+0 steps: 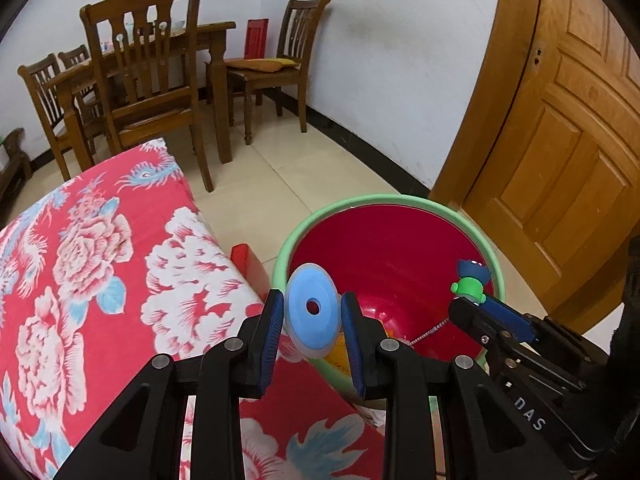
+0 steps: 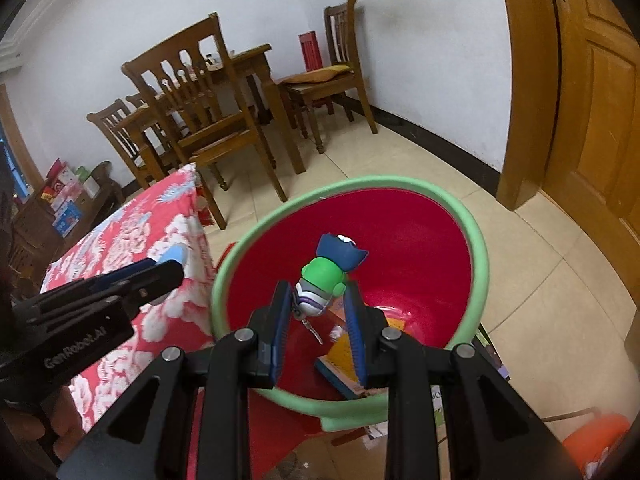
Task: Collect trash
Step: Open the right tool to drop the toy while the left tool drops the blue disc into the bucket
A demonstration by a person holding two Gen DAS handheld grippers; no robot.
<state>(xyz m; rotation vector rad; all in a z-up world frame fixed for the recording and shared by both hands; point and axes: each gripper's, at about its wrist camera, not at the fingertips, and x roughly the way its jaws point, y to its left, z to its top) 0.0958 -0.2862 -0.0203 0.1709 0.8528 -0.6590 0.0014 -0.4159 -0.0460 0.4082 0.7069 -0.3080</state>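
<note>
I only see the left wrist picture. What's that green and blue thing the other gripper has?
Observer: A small toy figure on a chain, green body, blue head, white and purple feet.
Operator: Is there stuff in the bucket already?
Observer: Yes. A book-like thing with an orange cover lies at the bottom of the red bucket.
Operator: Is the toy over the bucket?
Observer: Yes, the right gripper holds it above the red inside.
Operator: What else is on the floor?
Observer: Something orange at the lower right, too blurred to name.
</note>
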